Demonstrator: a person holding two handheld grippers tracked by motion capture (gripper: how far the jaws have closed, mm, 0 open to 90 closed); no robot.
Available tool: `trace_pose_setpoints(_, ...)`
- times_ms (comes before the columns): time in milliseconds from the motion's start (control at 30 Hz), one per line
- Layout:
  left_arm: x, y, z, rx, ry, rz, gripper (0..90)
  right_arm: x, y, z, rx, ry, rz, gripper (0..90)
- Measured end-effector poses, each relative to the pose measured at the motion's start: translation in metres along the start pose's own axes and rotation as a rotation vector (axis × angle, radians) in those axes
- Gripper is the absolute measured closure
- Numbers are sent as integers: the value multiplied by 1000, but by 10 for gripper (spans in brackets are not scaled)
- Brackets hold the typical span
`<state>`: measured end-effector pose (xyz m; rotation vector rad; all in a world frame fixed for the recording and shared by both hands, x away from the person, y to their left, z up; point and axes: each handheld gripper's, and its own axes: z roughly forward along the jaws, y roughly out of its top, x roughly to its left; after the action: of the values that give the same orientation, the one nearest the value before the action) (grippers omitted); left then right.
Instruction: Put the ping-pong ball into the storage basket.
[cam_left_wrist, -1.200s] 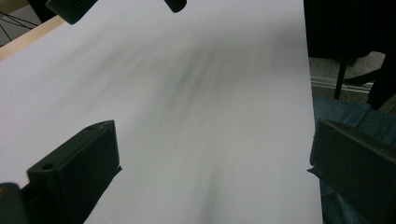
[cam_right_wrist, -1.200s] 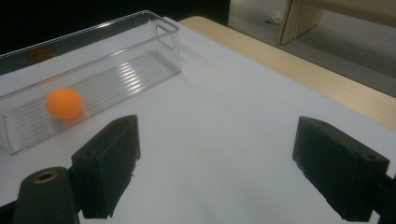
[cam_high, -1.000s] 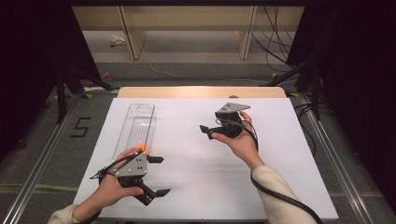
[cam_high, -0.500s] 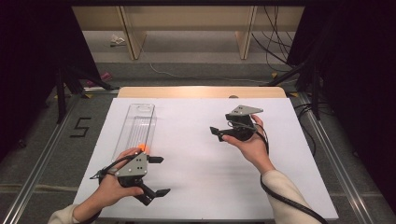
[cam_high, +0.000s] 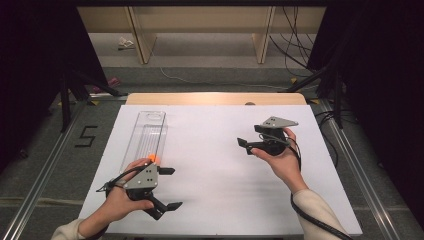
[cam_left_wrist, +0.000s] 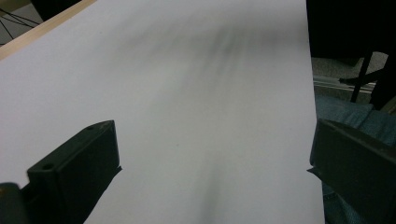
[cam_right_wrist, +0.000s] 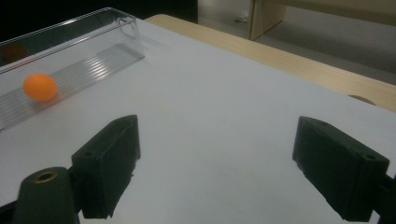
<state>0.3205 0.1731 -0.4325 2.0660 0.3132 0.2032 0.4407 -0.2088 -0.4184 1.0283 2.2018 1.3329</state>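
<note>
Over the last second the right gripper (cam_high: 250, 146) has drifted toward the right of the high view, jaws spread and empty, while the left gripper (cam_high: 171, 188), likewise released, stays beside the clear tray (cam_high: 142, 131) where the orange ball (cam_right_wrist: 40, 87) lies, suggesting placement is complete.

"5" (cam_high: 86, 136) — on the floor

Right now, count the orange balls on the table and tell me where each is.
1. The orange ball lies inside the clear plastic tray, at its near end beside the left gripper. More could be hidden behind that gripper.
</note>
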Motion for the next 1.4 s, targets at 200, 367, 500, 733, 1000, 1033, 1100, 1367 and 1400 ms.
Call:
trace_pose_setpoints(200,0,0,0,0,1,-1,11,-3,-6,-12,-5,-15,7,160)
trace_pose_setpoints(367,0,0,0,-2,1,-1,11,-5,-12,-22,-6,-23,13,160)
trace_pose_setpoints(500,0,0,0,0,3,0,11,-5,-16,-29,-11,-30,17,160)
trace_pose_setpoints(733,0,0,0,-1,3,0,11,-4,-24,-41,-13,-35,17,160)
trace_pose_setpoints(1000,0,0,0,0,3,2,11,-4,-37,-54,-4,-46,28,160)
trace_pose_setpoints(1033,0,0,0,-2,3,-1,11,-3,-38,-55,-3,-47,29,160)
trace_pose_setpoints(1100,0,0,0,-3,3,0,11,-3,-41,-57,0,-50,31,160)
trace_pose_setpoints(1367,0,0,-1,-4,4,-2,11,-3,-49,-63,5,-56,35,160)
trace_pose_setpoints(1400,0,0,-1,-4,4,-2,11,-3,-49,-64,8,-56,38,160)
